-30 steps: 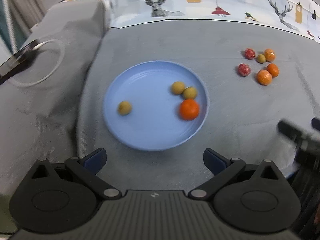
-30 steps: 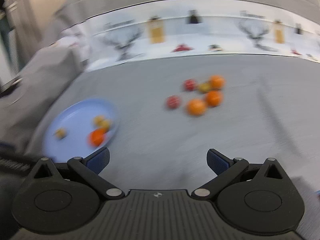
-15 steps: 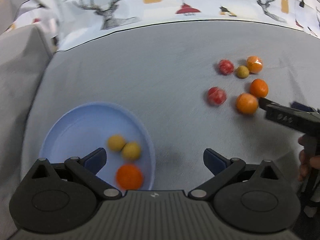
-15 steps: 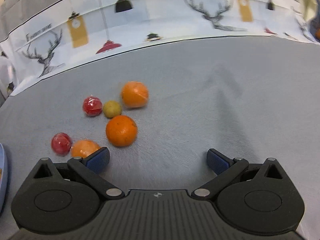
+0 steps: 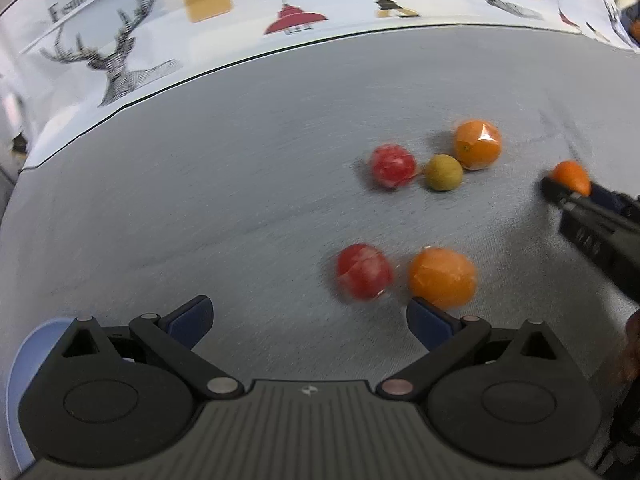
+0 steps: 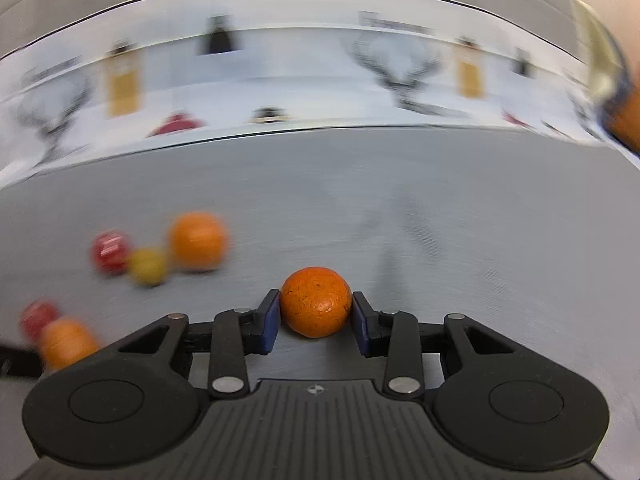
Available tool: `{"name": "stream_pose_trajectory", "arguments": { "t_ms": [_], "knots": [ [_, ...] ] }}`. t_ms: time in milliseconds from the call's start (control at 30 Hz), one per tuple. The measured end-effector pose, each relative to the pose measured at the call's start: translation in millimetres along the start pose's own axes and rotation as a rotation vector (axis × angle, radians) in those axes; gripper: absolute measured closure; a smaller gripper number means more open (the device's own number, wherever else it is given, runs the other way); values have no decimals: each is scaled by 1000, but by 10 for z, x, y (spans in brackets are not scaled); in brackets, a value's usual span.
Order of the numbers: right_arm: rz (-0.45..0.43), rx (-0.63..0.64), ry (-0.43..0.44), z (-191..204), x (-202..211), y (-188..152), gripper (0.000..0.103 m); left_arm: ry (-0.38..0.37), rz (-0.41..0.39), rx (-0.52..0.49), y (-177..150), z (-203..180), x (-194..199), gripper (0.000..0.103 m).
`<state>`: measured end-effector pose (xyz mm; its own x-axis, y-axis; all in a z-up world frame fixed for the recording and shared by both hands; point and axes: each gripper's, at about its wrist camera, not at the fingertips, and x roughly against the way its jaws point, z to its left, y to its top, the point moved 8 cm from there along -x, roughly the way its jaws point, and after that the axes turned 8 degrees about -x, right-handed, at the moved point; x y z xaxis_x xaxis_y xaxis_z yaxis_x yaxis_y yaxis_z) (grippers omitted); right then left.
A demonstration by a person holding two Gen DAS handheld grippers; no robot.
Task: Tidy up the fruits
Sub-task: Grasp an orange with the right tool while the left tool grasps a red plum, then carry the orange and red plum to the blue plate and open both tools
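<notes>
Left wrist view: the left gripper hangs with its jaws spread wide and empty over the grey cloth. On it lie two red fruits, two oranges and one small yellow-green fruit; a blue plate edge shows at lower left. Right wrist view: the right gripper is clamped on a third orange, with the same five loose fruits blurred to its left.

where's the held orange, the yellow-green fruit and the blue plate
held orange [image 6: 315, 305], right wrist view, middle of its front
yellow-green fruit [image 5: 443, 172], left wrist view, its centre
blue plate [image 5: 14, 392], left wrist view, visible rim
</notes>
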<state>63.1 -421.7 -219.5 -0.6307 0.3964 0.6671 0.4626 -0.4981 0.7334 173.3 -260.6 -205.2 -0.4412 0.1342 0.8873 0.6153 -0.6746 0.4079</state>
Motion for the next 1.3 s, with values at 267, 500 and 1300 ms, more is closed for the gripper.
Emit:
{"name": "stream_pose_trajectory", "arguments": {
  "t_ms": [267,500,1300],
  "knots": [
    [-16,-2,-13,-37,-38,-18,62,-10,-47,-23,160,-57,-127,17],
    [-32,-20,-10,-64,-34,-20,65,-20,-126,-44,137,-74,127,72],
    [-113,71,330,699,2490,-176,65,67,-85,146,-1569,624,2394,72]
  ]
}}
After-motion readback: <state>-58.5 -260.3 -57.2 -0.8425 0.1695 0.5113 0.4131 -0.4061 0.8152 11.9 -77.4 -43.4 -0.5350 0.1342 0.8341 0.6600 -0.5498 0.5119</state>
